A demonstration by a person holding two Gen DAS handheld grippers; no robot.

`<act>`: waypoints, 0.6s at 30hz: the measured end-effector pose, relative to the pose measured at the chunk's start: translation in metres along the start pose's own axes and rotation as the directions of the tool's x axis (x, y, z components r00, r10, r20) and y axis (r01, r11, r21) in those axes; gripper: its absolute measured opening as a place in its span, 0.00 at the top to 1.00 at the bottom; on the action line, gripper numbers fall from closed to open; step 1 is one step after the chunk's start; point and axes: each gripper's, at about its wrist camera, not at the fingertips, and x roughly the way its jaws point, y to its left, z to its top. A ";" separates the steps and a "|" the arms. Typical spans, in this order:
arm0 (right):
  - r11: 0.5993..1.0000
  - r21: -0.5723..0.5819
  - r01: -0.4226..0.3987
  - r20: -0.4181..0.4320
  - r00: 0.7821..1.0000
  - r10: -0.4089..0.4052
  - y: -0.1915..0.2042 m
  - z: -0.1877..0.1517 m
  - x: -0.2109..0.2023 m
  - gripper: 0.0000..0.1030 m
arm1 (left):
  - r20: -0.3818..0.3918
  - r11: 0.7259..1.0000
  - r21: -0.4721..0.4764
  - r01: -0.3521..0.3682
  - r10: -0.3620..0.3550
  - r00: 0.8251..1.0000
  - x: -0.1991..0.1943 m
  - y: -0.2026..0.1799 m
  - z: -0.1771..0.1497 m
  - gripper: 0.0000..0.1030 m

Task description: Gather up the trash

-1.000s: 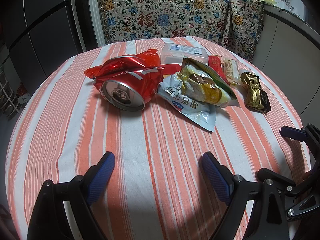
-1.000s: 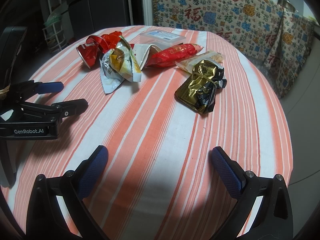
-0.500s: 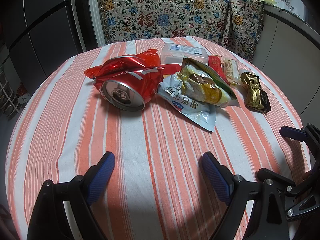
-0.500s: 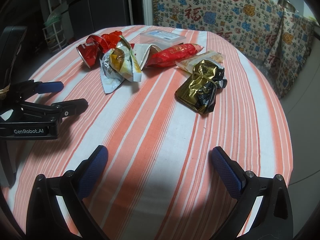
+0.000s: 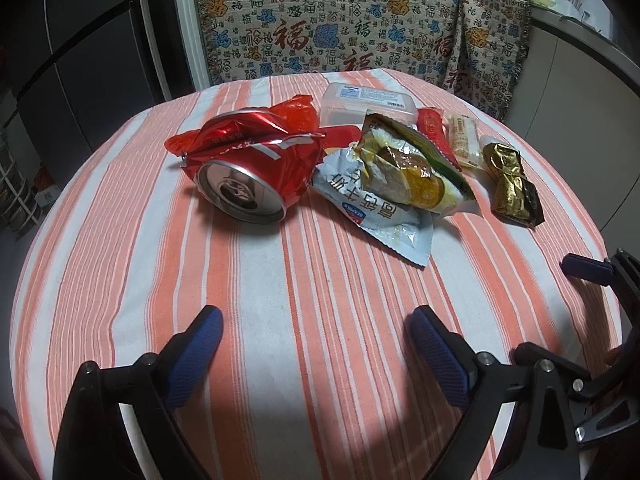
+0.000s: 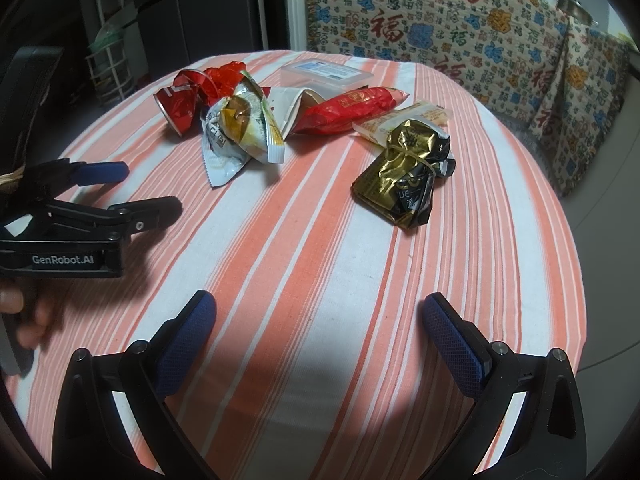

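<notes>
A pile of trash lies on the striped table [image 5: 280, 280]: a crushed red can [image 5: 244, 176], a silver and yellow snack bag [image 5: 400, 176], a red sausage wrapper [image 6: 352, 110], a beige bar wrapper [image 6: 404, 120], a gold wrapper [image 6: 408, 172] and a clear plastic box [image 5: 368, 100]. My left gripper [image 5: 314, 320] hovers short of the can, its jaws opening with nothing between them. My right gripper [image 6: 319, 305] stands open and empty, short of the gold wrapper. The left gripper [image 6: 144, 188] also shows at the left of the right wrist view.
A patterned cloth [image 5: 340, 24] hangs behind the table's far edge. A dark fridge [image 5: 80, 60] stands at the back left, with a white rack [image 6: 110, 68] beside it. A person's hand [image 6: 24, 320] holds the left gripper. The table's round edge drops off on the right.
The left gripper's fingers have spread slightly wider. Neither hand has moved, and the trash lies as before.
</notes>
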 end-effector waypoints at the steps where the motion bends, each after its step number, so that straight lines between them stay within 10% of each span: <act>1: 1.000 -0.001 -0.001 0.000 1.000 0.001 0.001 0.000 0.000 0.00 | 0.004 1.000 -0.006 0.011 -0.011 1.000 -0.003 0.002 -0.001 0.06; 9: 1.000 -0.006 -0.006 -0.002 1.000 0.006 0.002 -0.001 0.001 0.00 | 0.109 0.994 -0.107 0.038 -0.027 0.994 -0.018 0.033 0.026 0.06; 18: 1.000 -0.007 -0.010 -0.002 1.000 0.010 0.002 -0.001 0.000 0.00 | 0.106 0.973 -0.205 -0.104 0.128 0.986 -0.007 0.065 0.052 0.06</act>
